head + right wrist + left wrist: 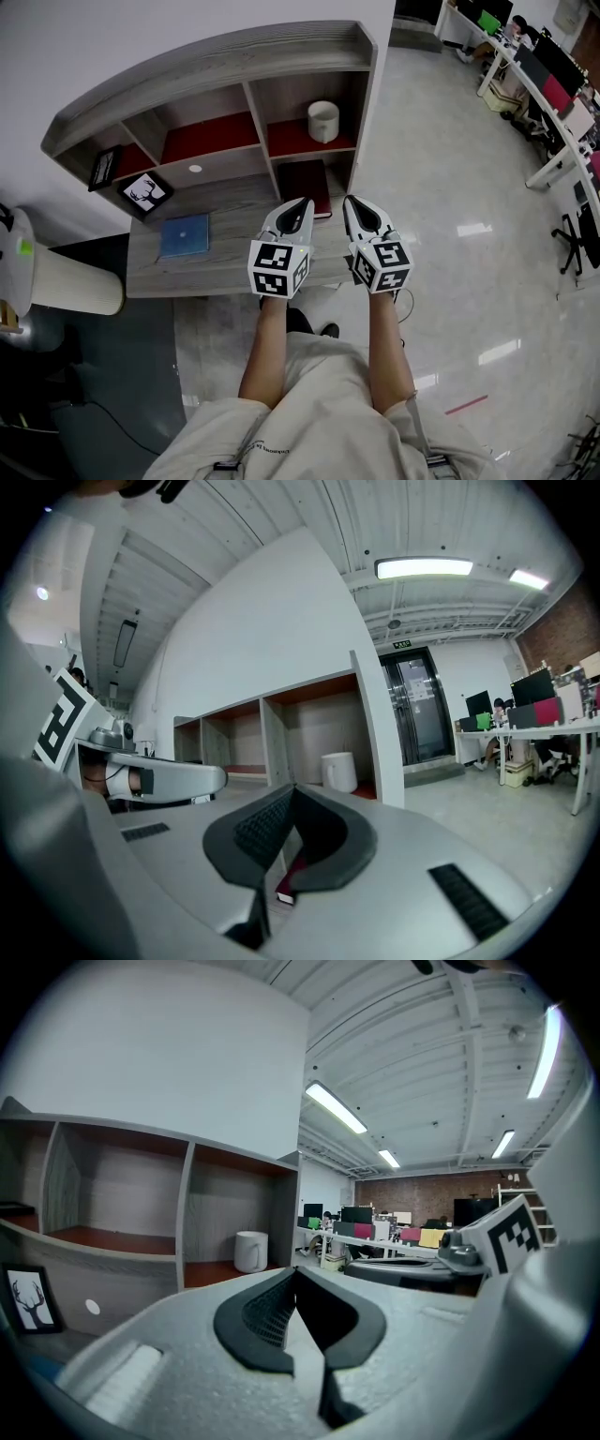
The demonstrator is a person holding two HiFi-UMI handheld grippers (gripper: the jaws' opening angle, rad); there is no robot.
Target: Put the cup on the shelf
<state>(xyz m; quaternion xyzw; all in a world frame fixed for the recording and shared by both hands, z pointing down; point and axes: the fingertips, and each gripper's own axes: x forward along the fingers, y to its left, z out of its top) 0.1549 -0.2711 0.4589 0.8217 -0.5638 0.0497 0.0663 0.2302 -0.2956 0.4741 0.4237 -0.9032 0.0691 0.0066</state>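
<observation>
A white cup [323,121] stands upright in the right compartment of the grey shelf unit [225,56], on its red lining. It shows small in the left gripper view [250,1251] and in the right gripper view [338,772]. My left gripper [303,203] and right gripper [349,202] hover side by side over the desk's front right part, both shut with nothing between the jaws, well short of the cup.
A blue book [184,234] lies on the grey desk [225,267]. A dark red book [306,181] lies just beyond the grippers. A framed deer picture [145,192] leans at the left. A white cylinder [70,281] stands left of the desk. Office desks [553,84] stand far right.
</observation>
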